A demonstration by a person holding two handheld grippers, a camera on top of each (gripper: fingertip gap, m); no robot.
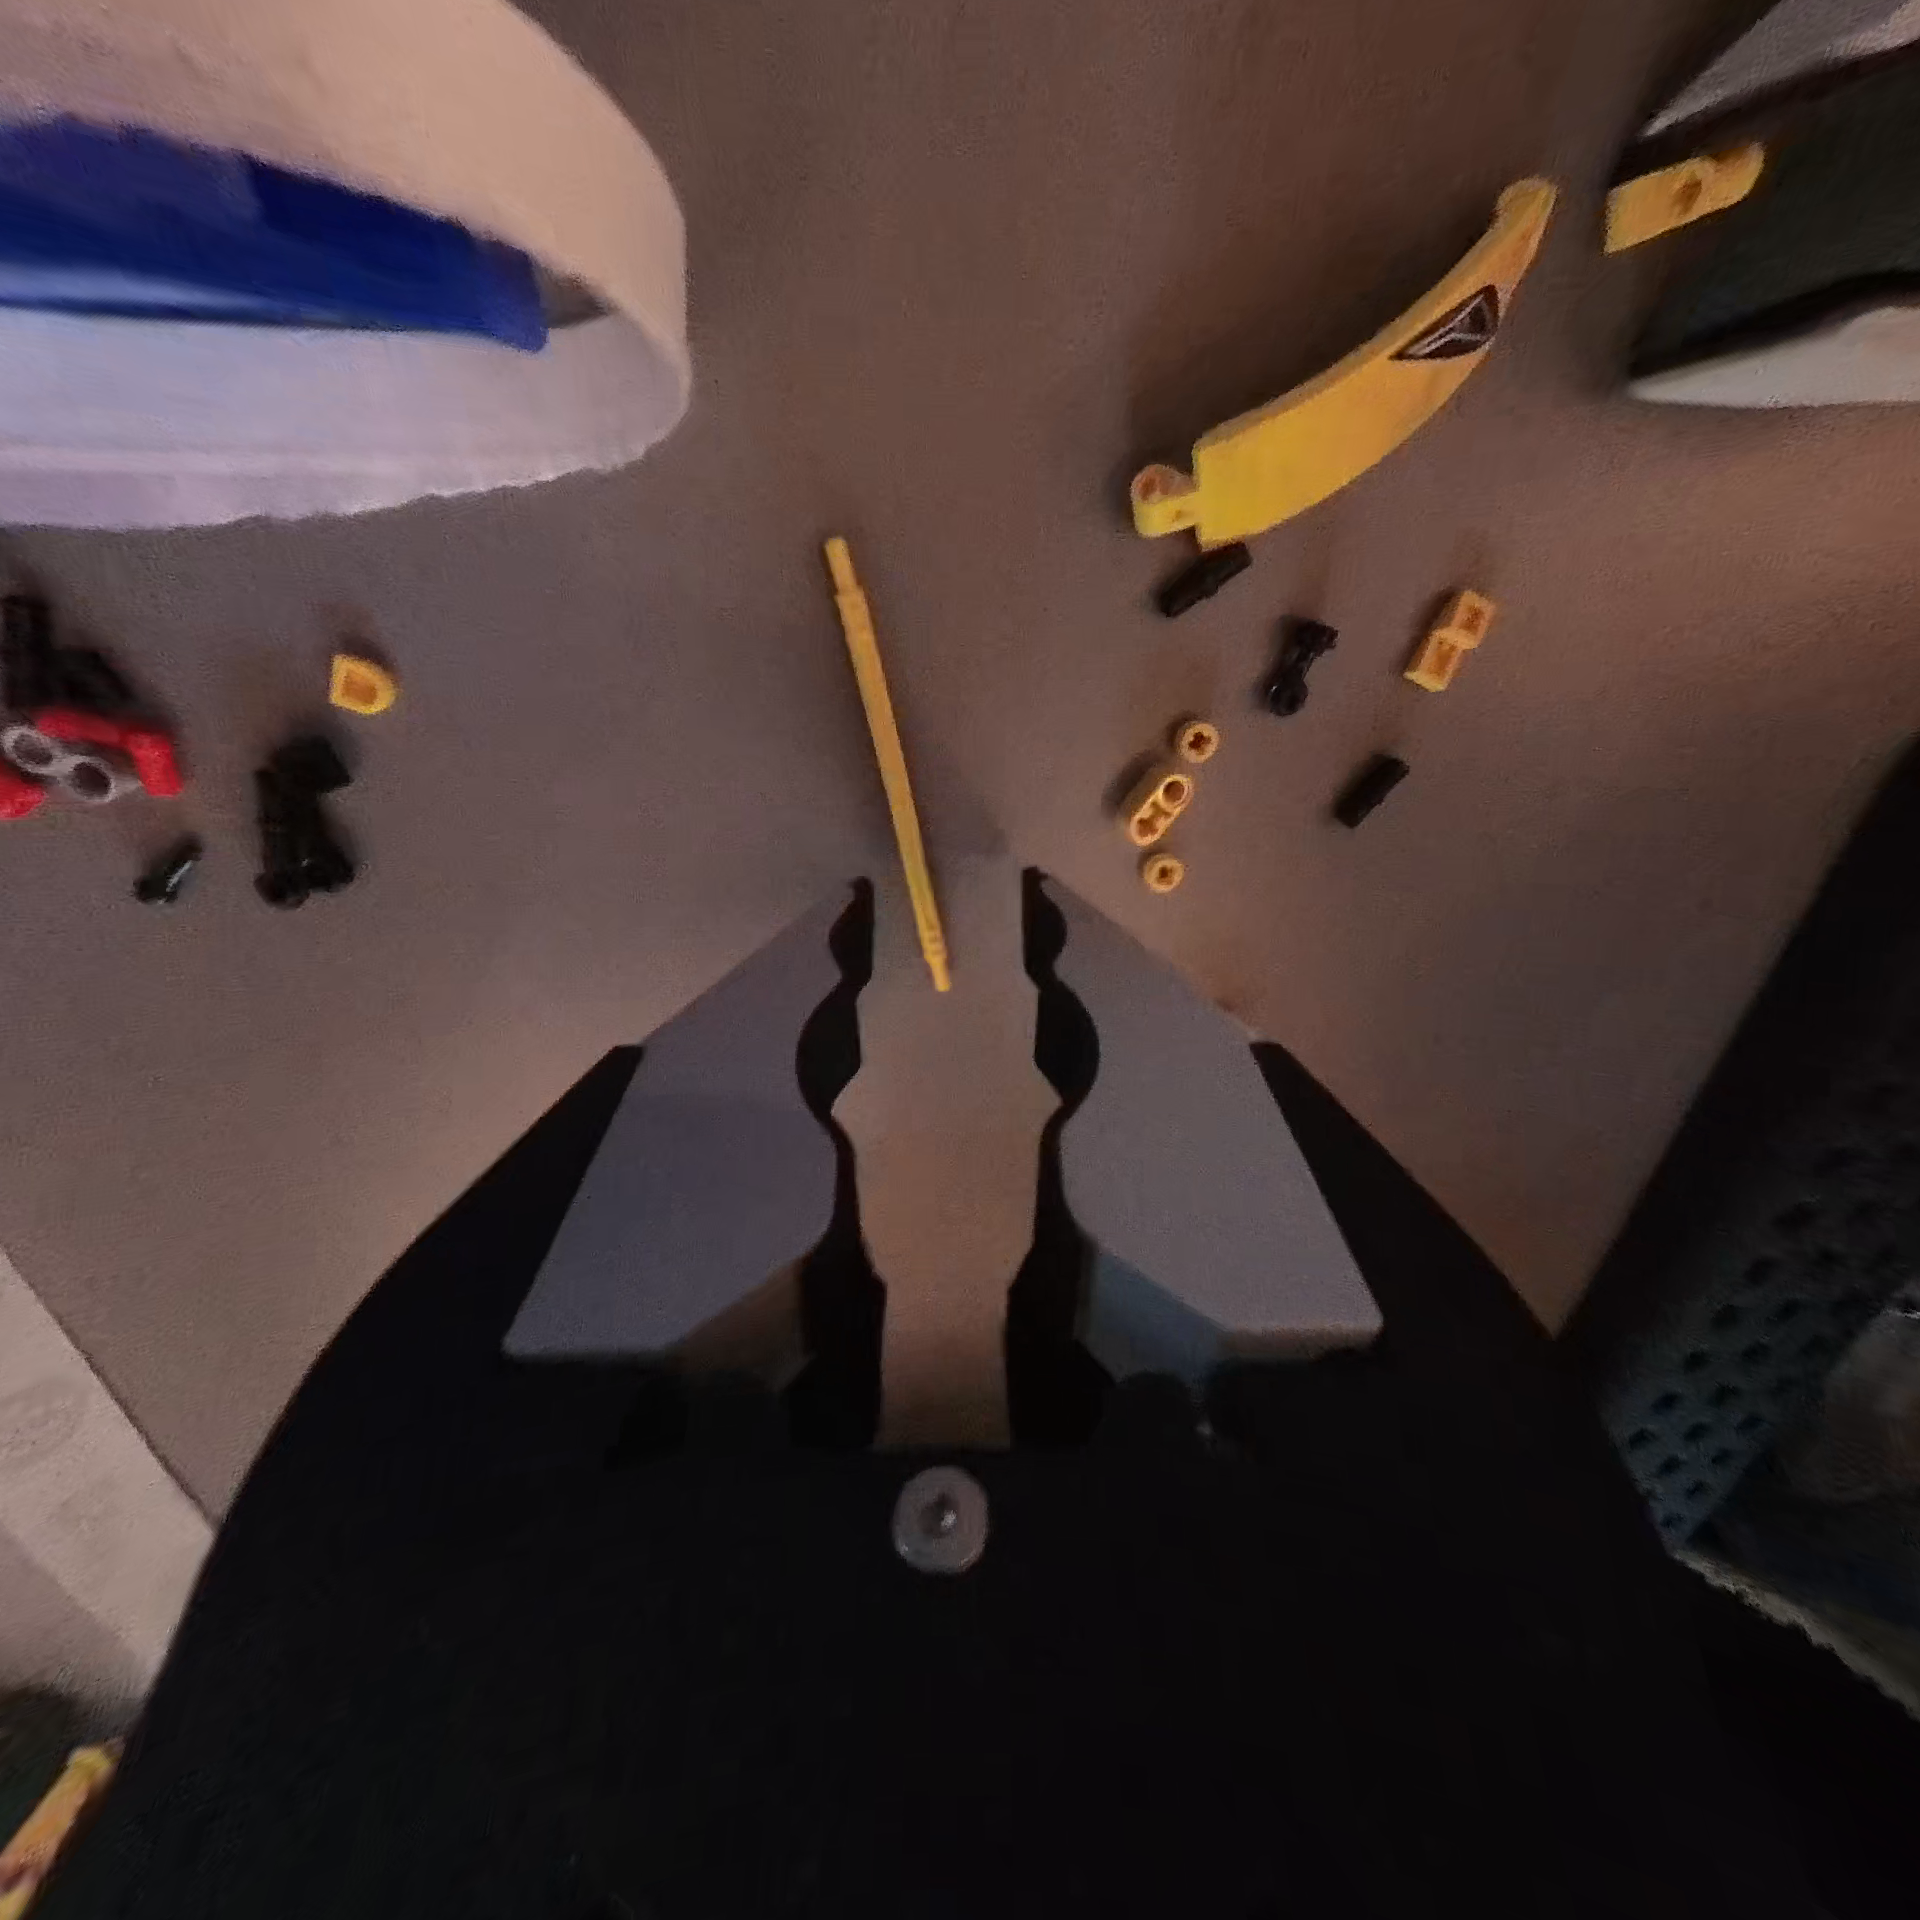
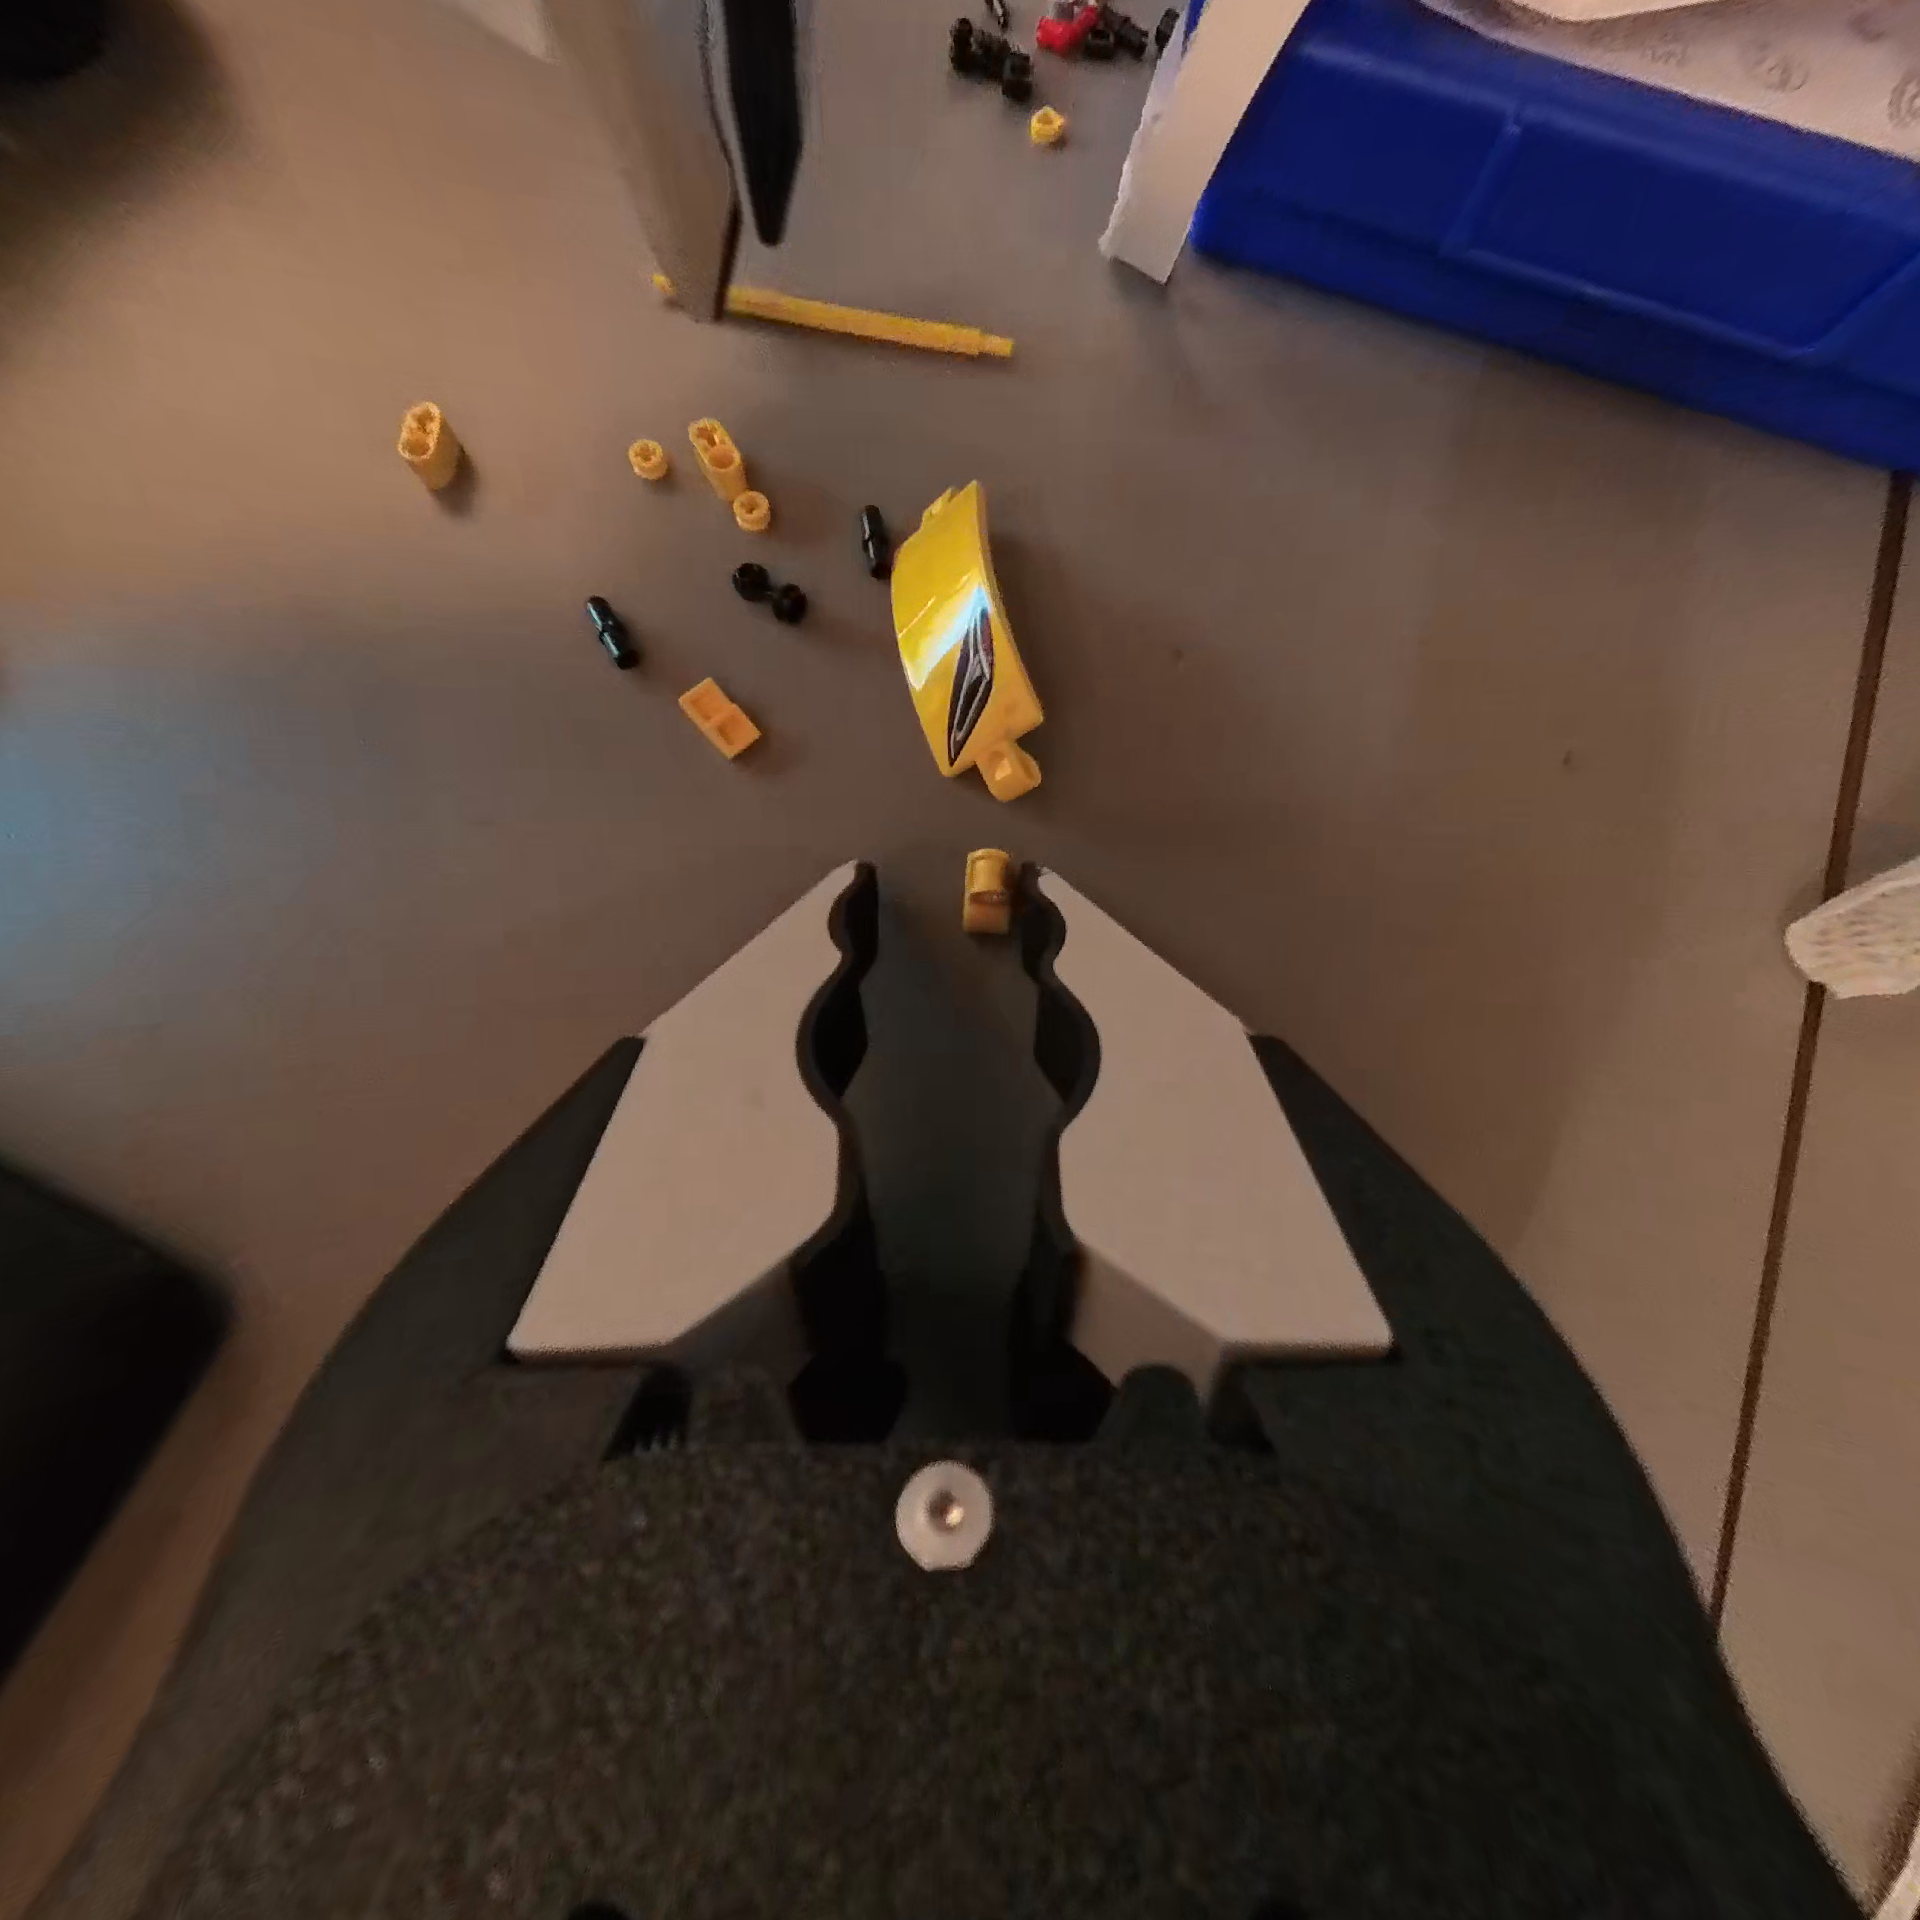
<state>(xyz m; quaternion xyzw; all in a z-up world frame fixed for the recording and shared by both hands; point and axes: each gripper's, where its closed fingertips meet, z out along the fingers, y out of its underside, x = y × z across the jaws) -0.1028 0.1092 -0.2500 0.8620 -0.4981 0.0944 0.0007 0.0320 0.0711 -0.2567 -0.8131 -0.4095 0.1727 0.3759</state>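
Left wrist view: the left claw (image 1: 943, 883) hangs open over the grey counter (image 1: 623, 935), the long yellow axle (image 1: 888, 764) lying between its tips. The right claw (image 2: 951, 883), also open, has a small yellow connector (image 2: 986, 890) beside its right fingertip, near the curved yellow panel (image 2: 961, 634).

In the right wrist view, the far grey-and-black gripper finger (image 2: 717, 156) covers part of the long yellow plastic axle (image 2: 883, 324) and runs off the top edge. The blue plastic bin (image 2: 1558, 208) is cut by the right edge there. In the left wrist view, the red and black brick pile (image 1: 62, 727) at the left edge is blurred and partly cropped.
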